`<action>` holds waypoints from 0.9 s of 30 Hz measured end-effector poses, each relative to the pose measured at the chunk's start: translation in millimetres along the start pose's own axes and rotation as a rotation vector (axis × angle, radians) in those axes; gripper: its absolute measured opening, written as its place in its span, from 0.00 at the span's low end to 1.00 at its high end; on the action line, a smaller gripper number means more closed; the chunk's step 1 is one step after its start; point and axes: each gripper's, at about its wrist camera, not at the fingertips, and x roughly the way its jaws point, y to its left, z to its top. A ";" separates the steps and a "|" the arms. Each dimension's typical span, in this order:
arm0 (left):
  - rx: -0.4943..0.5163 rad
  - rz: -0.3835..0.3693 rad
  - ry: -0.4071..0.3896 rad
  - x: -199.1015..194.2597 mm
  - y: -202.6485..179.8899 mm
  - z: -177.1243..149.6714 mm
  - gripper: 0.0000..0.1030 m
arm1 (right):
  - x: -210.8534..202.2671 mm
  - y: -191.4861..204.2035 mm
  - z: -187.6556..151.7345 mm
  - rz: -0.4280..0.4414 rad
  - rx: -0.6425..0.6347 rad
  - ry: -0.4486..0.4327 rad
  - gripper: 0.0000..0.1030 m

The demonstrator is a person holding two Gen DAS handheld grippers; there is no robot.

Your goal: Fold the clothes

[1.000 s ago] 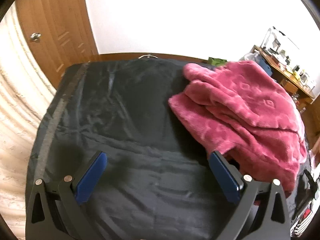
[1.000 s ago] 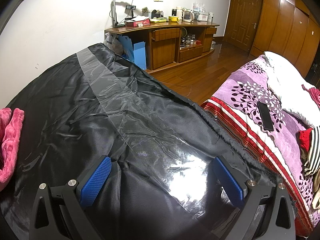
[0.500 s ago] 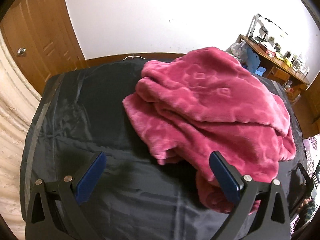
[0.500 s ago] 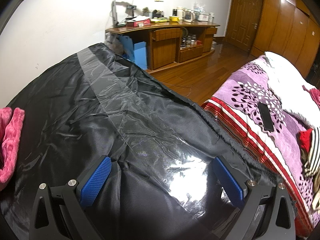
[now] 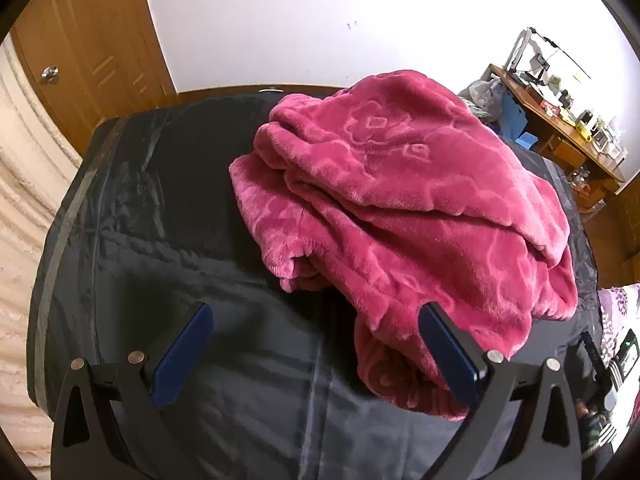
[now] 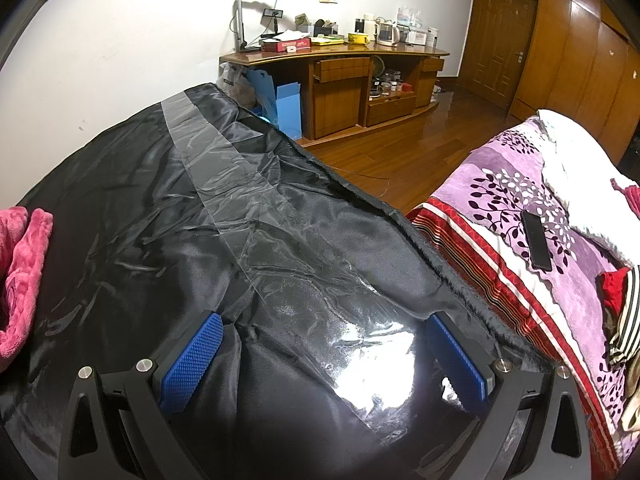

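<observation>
1. Your left gripper [image 5: 316,350] has its jaws wide apart and grips nothing; its right blue pad sits just in front of the garment's near edge.
2. One crumpled magenta plush fleece garment [image 5: 404,216] (embossed flower pattern) lies heaped toward the right side of the black satin-covered worktop [image 5: 160,208].
3. Your right gripper [image 6: 326,354] also stands open over bare cloth, above one strip of clear tape [image 6: 256,216].
4. One black phone [image 6: 537,241] rests on the purple floral bedspread [image 6: 500,184].
5. No readable writing or brand shows anywhere.
</observation>
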 end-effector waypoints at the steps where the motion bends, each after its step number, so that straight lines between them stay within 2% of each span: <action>1: -0.004 -0.003 0.005 0.2 1.8 -0.6 1.00 | 1.0 0.8 1.5 0.001 0.001 0.000 1.00; 8: -0.056 -0.017 0.033 5.8 24.2 0.0 1.00 | 4.3 4.1 6.5 -0.009 0.016 0.000 1.00; 14: -0.050 -0.007 0.024 12.5 37.1 9.7 1.00 | 4.1 3.9 6.5 -0.014 0.019 0.005 1.00; 18: -0.042 -0.006 0.033 20.1 46.5 18.6 1.00 | 1.1 9.1 16.8 -0.043 0.059 0.103 1.00; 19: -0.039 -0.003 0.031 22.1 48.7 20.8 1.00 | -4.8 13.7 19.7 -0.042 0.064 0.105 1.00; 23: -0.020 -0.002 0.028 31.7 55.8 30.7 1.00 | -49.3 54.4 34.4 0.045 0.021 0.008 1.00; 27: -0.004 -0.012 0.032 42.3 58.5 40.6 1.00 | -89.7 112.3 52.6 0.190 -0.051 -0.058 1.00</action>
